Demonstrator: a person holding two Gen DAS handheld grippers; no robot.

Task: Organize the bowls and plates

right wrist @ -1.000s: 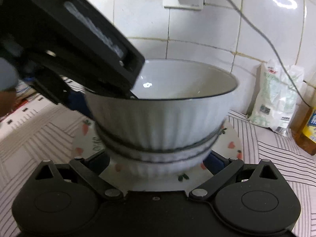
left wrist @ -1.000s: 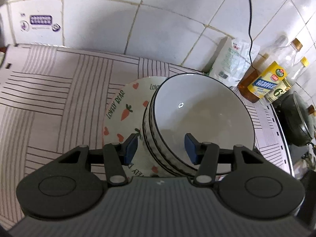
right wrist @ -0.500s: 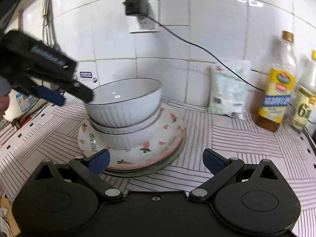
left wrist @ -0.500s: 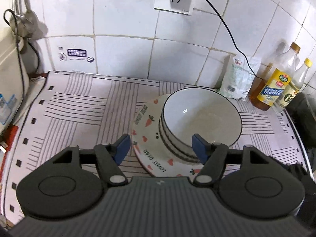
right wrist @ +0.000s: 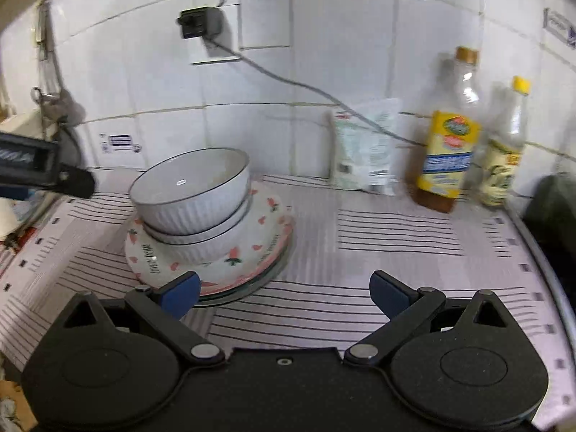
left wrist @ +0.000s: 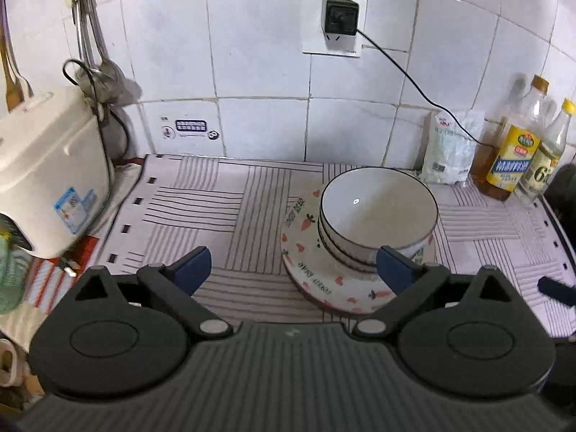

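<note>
- Left tongs (left wrist: 293,264): spread wide, holding nothing, clear of the crockery.
- Right tongs (right wrist: 284,289): spread wide, empty, touching nothing.
- Bowls (right wrist: 190,187): two white ribbed ones nested, upright, on the plates.
- Plates (right wrist: 266,230): stacked; top one carrot-patterned, lying on the striped worktop (right wrist: 396,237).
- Oil bottles (right wrist: 448,151), white packet (right wrist: 367,147): against the tiled wall, well apart from the stack.
</note>
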